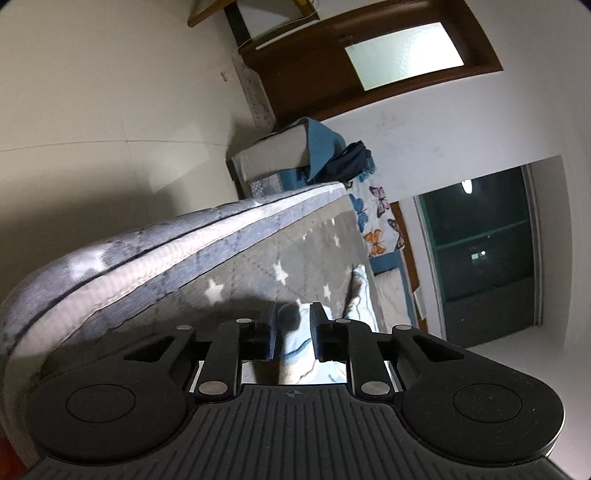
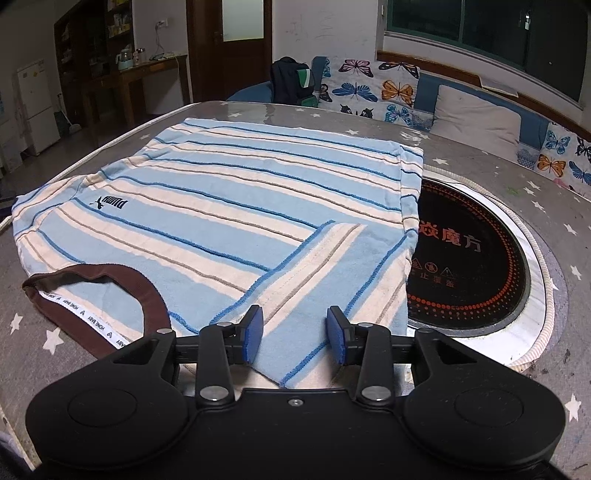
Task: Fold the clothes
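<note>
Shirt (image 2: 221, 206): striped, flat on the starry surface (image 2: 554, 221), one sleeve folded inward.
Right gripper (image 2: 295, 338): spread, above the sleeve.
Left gripper (image 1: 292, 330): spread, empty.

Walls: white (image 2: 325, 29), upper centre.
Door: dark wood, frosted pane (image 2: 242, 20), upper left-centre.
Window: dark (image 2: 487, 33), upper right.
Bench cushions: butterfly print (image 2: 369, 90), centre right.
Desk: wooden (image 2: 147, 70), upper left.
Fridge: white (image 2: 35, 107), far left.
</note>
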